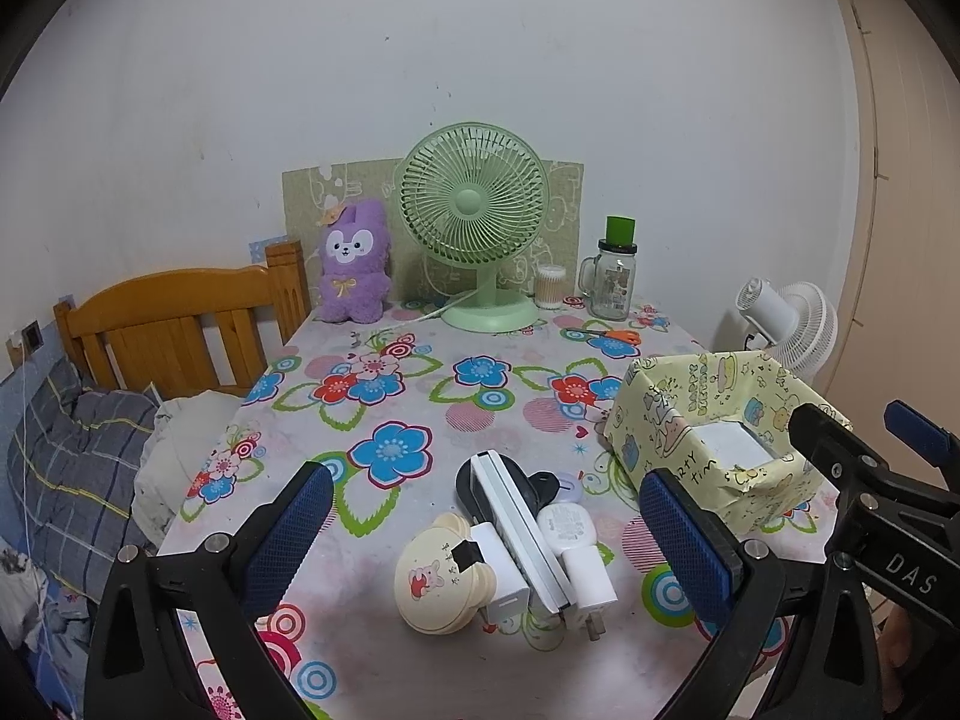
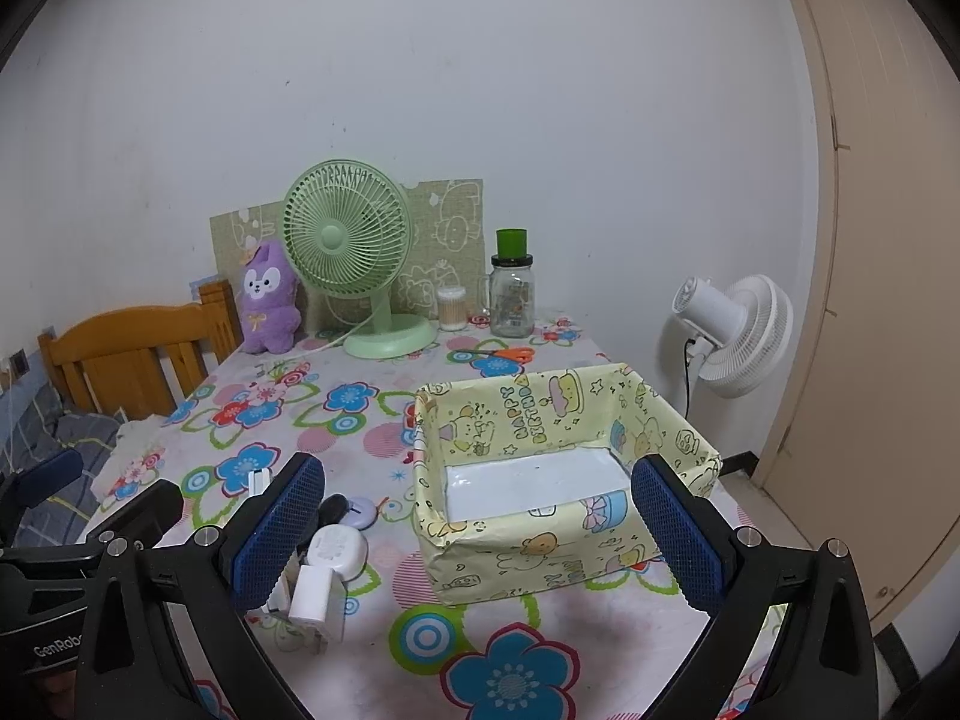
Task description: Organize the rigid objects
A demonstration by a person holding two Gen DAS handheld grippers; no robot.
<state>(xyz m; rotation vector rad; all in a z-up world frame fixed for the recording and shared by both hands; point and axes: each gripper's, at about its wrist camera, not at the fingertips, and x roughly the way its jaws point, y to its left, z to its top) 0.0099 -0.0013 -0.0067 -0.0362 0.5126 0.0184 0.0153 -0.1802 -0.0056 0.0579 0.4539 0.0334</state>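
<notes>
A pile of small rigid objects lies on the floral tablecloth between my left gripper's fingers: a cream round case (image 1: 441, 579), a long white bar (image 1: 519, 531), a white charger plug (image 1: 591, 579), a white oval container (image 1: 567, 525) and a black piece (image 1: 540, 483). My left gripper (image 1: 489, 540) is open around the pile, above it. The yellow paper-wrapped box (image 2: 540, 480) stands right of the pile, its white bottom bare. My right gripper (image 2: 480, 531) is open in front of the box. The charger plug (image 2: 315, 597) and oval container (image 2: 339, 549) show by its left finger.
At the table's back stand a green fan (image 1: 474, 222), a purple plush (image 1: 354, 264), a cotton-swab jar (image 1: 550, 287), a glass jar with green lid (image 1: 615, 279) and orange scissors (image 1: 612, 335). A wooden bed (image 1: 174, 324) is left, a white fan (image 2: 732, 330) and door right.
</notes>
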